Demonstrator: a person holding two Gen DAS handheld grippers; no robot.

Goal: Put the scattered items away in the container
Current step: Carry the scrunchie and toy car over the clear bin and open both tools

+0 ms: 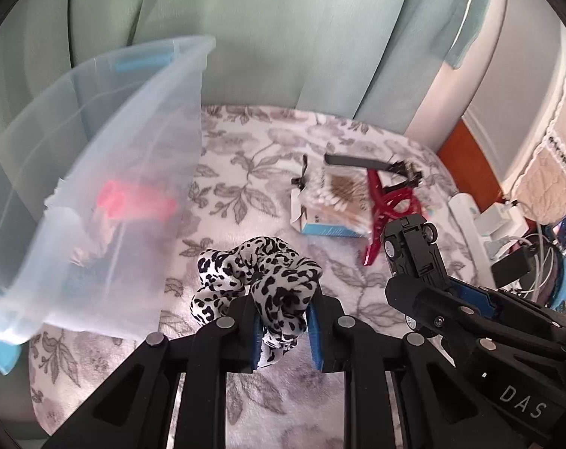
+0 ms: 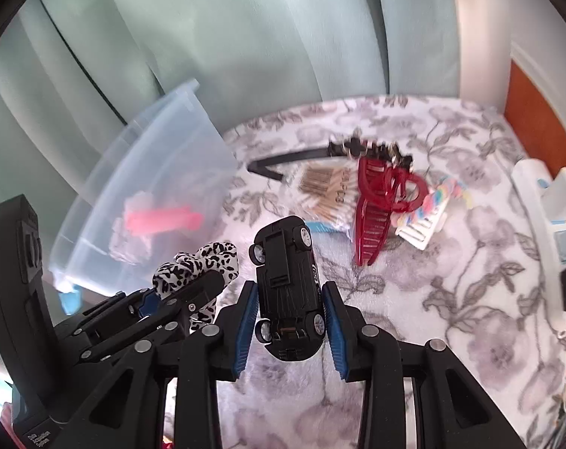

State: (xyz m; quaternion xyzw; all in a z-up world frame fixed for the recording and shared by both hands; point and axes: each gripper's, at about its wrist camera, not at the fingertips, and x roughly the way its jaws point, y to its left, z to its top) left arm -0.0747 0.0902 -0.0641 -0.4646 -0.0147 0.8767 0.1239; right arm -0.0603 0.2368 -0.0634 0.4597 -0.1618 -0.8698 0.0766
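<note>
Left of both tools stands the clear container (image 1: 96, 172); left gripper (image 1: 283, 321) pinches a spotted scrunchie (image 1: 260, 273), right gripper (image 2: 290, 321) clamps a toy car (image 2: 286, 280), open blanket (image 2: 451, 299) to the right.

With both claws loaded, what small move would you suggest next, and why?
Probably carry both left over the clear container before releasing. The left claw grips the leopard scrunchie and the right claw the upturned toy car, both beside the container rather than above it.
</note>
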